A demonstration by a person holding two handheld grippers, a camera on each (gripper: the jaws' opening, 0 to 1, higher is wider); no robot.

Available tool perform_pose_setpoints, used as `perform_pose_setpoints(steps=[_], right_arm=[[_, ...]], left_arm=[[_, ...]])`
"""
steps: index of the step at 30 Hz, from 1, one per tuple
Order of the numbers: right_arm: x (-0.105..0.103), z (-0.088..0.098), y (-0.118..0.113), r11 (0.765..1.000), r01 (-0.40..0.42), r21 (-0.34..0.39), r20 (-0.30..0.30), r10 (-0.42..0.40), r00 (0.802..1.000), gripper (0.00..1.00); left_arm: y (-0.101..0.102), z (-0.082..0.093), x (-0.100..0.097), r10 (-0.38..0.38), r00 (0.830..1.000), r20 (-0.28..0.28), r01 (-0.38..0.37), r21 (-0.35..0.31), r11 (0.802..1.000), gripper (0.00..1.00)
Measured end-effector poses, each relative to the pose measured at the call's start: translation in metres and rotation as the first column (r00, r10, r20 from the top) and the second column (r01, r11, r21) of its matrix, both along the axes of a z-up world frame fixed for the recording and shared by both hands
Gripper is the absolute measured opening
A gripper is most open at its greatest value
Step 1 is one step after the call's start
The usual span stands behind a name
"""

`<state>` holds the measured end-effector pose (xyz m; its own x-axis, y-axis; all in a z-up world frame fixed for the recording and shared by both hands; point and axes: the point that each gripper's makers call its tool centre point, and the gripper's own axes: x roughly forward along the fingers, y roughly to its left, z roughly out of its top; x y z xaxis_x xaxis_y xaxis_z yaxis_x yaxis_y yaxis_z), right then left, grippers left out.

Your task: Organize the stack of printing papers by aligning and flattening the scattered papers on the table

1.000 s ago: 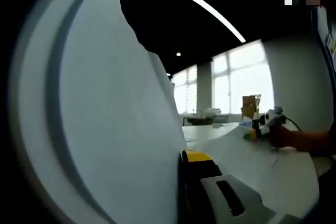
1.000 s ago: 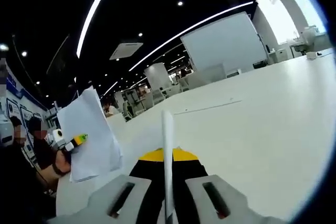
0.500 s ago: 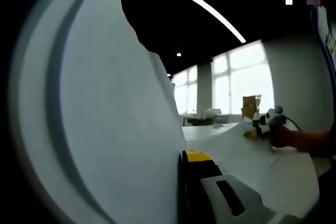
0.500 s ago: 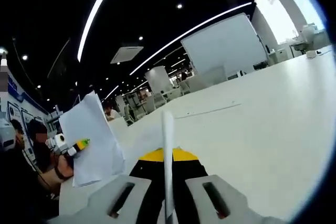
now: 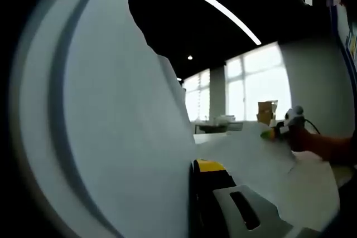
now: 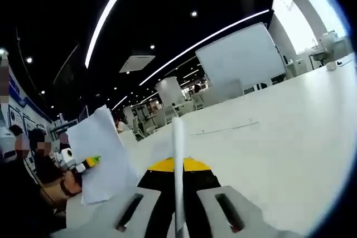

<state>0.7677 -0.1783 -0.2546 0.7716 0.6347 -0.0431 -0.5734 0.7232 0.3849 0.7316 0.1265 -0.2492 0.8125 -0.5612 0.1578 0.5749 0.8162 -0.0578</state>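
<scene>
Both tongs are clamping the printing papers (image 6: 177,154), lifting them above the white tabletop (image 6: 279,132): right tongs (image 6: 177,207) pinching an edge, left tongs (image 5: 192,193) gripping upright sheets.

Papers (image 5: 111,137) are matt white sheet, smooth, slightly curled. Table (image 6: 279,132) is smooth, pale, with a soft sheen. Right gripper (image 6: 178,204) has matt grey plastic jaws with black and glossy yellow parts.
</scene>
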Motion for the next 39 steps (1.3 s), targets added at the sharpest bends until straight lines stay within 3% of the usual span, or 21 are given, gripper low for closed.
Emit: perform_pose_setpoints(steps=[7, 19, 39], right_arm=[[-0.003, 0.011, 0.003, 1.0, 0.001, 0.013, 0.012, -0.001, 1.0, 0.0], [-0.016, 0.062, 0.014, 0.994, -0.024, 0.109, 0.104, 0.013, 0.995, 0.0], [-0.029, 0.1, 0.03, 0.99, -0.056, 0.128, 0.188, 0.031, 0.982, 0.0]], left_arm=[[0.001, -0.001, 0.001, 0.001, 1.0, -0.001, -0.001, 0.002, 1.0, 0.09], [0.003, 0.0, 0.001, -0.003, 1.0, 0.001, 0.003, 0.001, 1.0, 0.09], [0.001, 0.001, -0.001, -0.008, 1.0, 0.005, 0.008, -0.006, 1.0, 0.09]])
